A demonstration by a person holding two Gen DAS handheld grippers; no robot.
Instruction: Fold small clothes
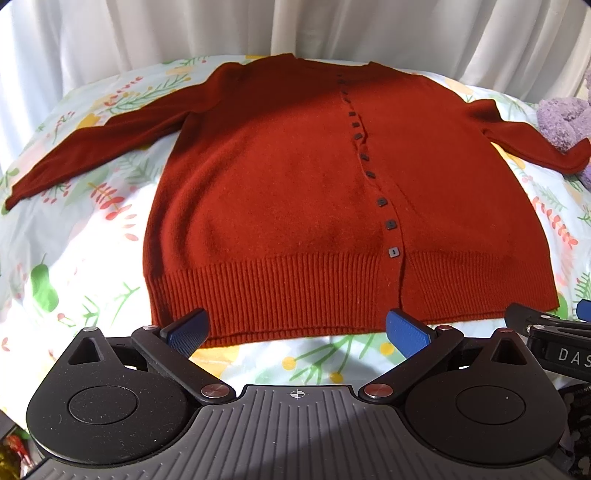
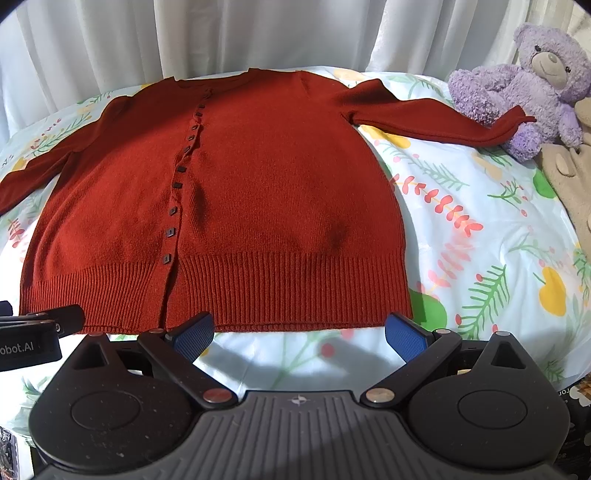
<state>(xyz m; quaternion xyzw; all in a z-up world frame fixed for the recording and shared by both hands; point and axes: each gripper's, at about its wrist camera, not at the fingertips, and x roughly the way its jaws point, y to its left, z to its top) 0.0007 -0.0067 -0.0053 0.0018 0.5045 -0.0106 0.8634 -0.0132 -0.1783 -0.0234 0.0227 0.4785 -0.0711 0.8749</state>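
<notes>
Cardigan (image 1: pixel 295 192) lies flat and buttoned across the middle of the frame on a flowered bedsheet (image 1: pixel 92 229); left tongs (image 1: pixel 297 332) and right tongs (image 2: pixel 299 334) gape wide apart at its ribbed hem, gripping nothing; purple teddy (image 2: pixel 524 85) upper right

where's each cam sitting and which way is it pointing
Left wrist: on the left tool, open, facing the red cardigan from its hem; the right tool's edge shows.
Right wrist: on the right tool, open, same direction, purple teddy far right.
Shared: cardigan, floral sheet, white curtain.
</notes>
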